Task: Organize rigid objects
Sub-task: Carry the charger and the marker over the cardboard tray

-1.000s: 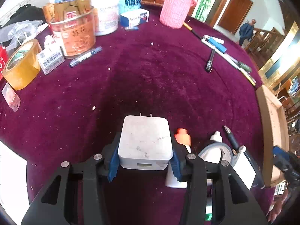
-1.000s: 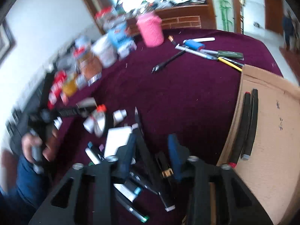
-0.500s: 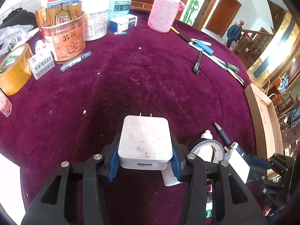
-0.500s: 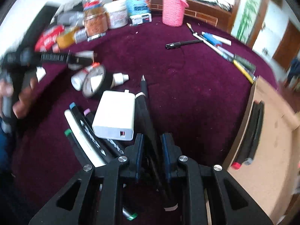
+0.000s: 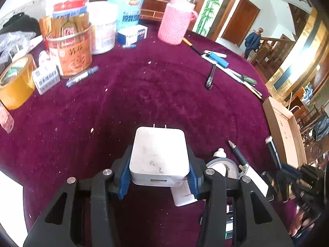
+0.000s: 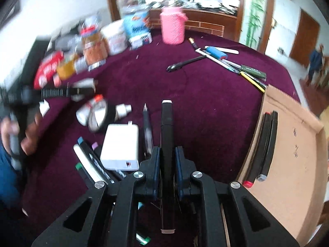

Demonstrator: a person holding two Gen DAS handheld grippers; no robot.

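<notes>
The left gripper [image 5: 160, 174] has its blue-padded jaws clenched on a white plug adapter [image 5: 159, 156], whose 2 prongs point away from the camera above the maroon tablecloth [image 5: 144, 94]. Just right of it lie a roll of tape [image 5: 223, 165] and a dark pen [image 5: 237, 154]. The right gripper [image 6: 167, 164] grips a black marker [image 6: 167, 135] around its middle, the marker running lengthwise between the jaws with its pale cap end forward. Just left of that marker sit a second white charger [image 6: 121, 147] and a loose bunch of markers [image 6: 90, 162] (coloured caps, somewhat blurred). To the right, the cardboard box lid [image 6: 292, 144] already holds 2 black markers [image 6: 266, 144] lying side by side along its near wall. Farther out, a black pen [image 5: 210, 76] lies alone, with a row of pens and a blue lighter [image 5: 219, 59] beyond it. At the far edge stand a pink knitted cup [image 5: 174, 26], an orange tin [image 5: 71, 53] and a yellow tape roll [image 5: 15, 82].
</notes>
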